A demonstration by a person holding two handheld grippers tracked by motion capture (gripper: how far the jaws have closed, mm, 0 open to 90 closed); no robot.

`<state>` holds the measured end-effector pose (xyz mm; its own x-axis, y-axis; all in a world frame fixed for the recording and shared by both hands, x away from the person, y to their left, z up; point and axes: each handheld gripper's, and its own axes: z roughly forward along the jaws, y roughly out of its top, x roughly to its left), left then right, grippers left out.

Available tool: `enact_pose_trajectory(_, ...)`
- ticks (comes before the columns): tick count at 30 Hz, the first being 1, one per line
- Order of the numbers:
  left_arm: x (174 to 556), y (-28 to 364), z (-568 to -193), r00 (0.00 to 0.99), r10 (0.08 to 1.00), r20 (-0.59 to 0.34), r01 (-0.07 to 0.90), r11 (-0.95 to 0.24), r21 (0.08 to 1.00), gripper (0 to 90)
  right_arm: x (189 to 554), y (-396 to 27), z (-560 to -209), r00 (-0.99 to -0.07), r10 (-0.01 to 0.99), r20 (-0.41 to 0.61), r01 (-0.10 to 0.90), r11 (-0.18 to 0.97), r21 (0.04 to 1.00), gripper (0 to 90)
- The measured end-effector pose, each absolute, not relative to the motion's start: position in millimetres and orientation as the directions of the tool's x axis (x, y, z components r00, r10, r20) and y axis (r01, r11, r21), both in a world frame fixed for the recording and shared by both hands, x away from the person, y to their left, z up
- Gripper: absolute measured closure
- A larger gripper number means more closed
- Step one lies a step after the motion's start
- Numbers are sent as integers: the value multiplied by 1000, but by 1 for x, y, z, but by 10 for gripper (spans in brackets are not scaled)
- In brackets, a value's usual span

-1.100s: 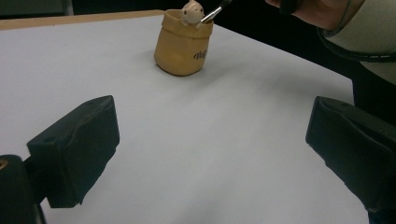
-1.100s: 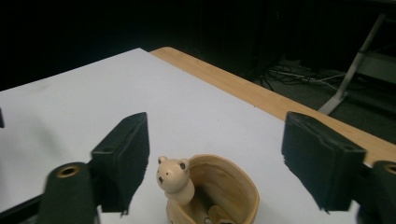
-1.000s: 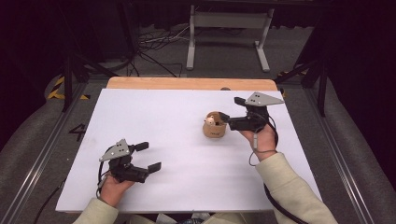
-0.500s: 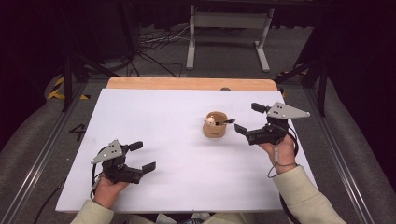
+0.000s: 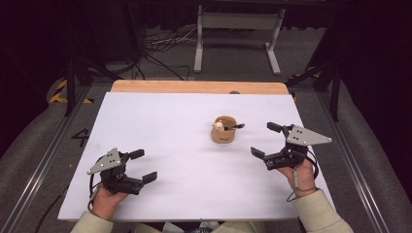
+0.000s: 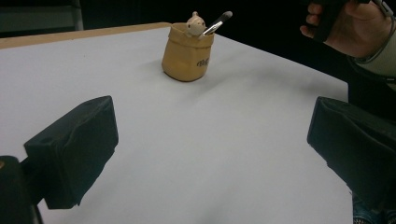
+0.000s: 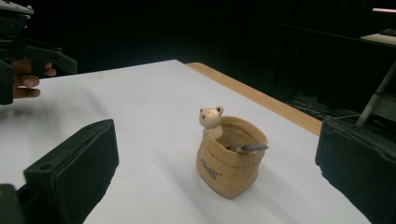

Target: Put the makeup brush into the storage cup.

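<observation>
A small tan sack-shaped pot [image 5: 223, 132] with a bear figure on its rim is standing upright on the white table [image 5: 160, 121], right of centre. A dark-tipped brush [image 5: 237, 126] is leaning out of it. The right gripper [image 5: 266, 144] is hovering just right of the pot – its jaws, which have just been opening, are gaping wide with nothing between them, the pot lying ahead of them and apart. The left gripper [image 5: 143, 166] is resting near the table's front left, jaws spread and empty, well apart from the pot.
</observation>
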<state>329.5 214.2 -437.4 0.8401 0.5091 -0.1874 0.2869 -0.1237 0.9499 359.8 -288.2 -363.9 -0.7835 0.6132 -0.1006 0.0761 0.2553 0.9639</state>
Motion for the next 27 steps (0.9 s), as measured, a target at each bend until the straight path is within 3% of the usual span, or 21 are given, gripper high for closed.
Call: enact_pose_trajectory(27,325,212,-450,851,494,-176,273,-130,953,27,338,-294,-427,-806,589,-62,82,214,973,0)
